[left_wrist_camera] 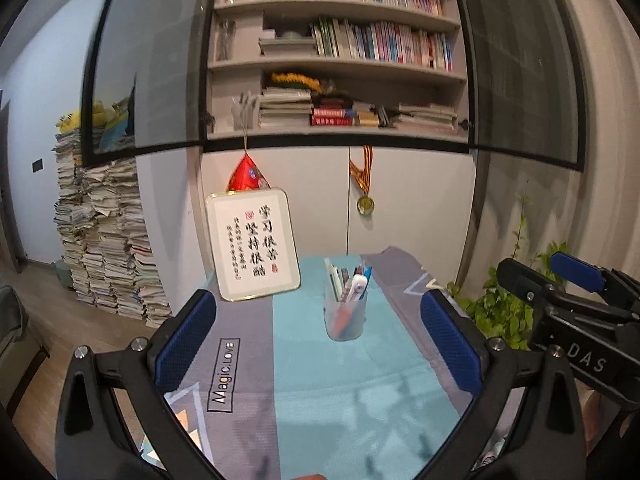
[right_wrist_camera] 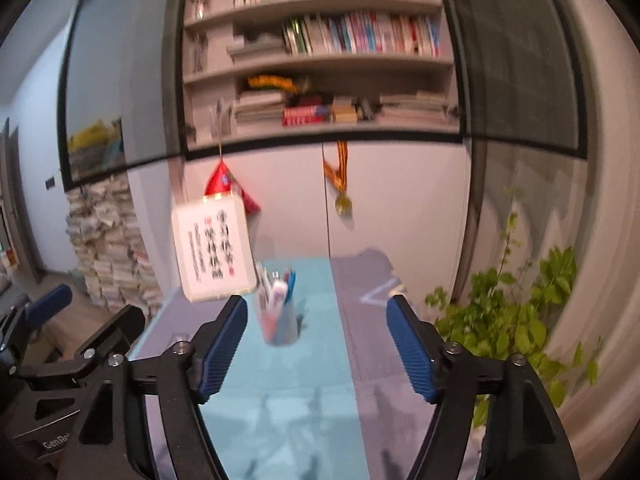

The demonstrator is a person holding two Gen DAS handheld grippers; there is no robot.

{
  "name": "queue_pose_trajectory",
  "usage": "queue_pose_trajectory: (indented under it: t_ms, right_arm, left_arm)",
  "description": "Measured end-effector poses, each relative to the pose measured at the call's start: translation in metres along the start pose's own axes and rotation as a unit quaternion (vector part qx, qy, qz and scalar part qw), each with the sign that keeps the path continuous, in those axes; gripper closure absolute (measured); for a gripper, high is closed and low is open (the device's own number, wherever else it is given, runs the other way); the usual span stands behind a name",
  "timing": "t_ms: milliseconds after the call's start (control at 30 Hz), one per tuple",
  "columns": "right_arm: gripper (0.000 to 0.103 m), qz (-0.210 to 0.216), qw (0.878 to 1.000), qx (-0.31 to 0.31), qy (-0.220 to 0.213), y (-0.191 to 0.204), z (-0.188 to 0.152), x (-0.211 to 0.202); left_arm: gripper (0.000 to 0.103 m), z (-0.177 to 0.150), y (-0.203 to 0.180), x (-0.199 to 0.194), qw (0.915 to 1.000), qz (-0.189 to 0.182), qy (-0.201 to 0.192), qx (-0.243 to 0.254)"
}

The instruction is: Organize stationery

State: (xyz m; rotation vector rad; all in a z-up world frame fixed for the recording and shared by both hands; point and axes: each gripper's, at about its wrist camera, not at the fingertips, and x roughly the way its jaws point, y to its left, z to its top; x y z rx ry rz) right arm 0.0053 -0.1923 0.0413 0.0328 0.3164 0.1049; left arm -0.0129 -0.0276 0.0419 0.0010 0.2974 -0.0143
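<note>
One clear bluish cup (left_wrist_camera: 345, 316) at frame centre holds several pens, while the left gripper (left_wrist_camera: 318, 340) and right gripper (right_wrist_camera: 318, 350) both gape empty.

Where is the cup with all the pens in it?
The pen cup stands on the blue strip of the tablecloth, just right of the framed calligraphy sign. In the right wrist view it sits left of centre.
</note>
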Motion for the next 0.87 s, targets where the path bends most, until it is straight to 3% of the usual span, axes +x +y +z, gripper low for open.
queue_pose_trajectory:
  t_ms: [300, 867]
  right_arm:
    - [0.026, 0.001, 1.000, 0.006, -0.014, 0.004, -0.003, -0.020]
    - [0.026, 0.001, 1.000, 0.006, -0.019, 0.003, -0.003, -0.027]
  left_arm:
    - [0.001, 0.000, -0.003, -0.024, 0.9995, -0.001, -0.029, 0.009]
    - [0.001, -0.001, -0.005, -0.033, 0.9992, 0.000, -0.039, 0.012]
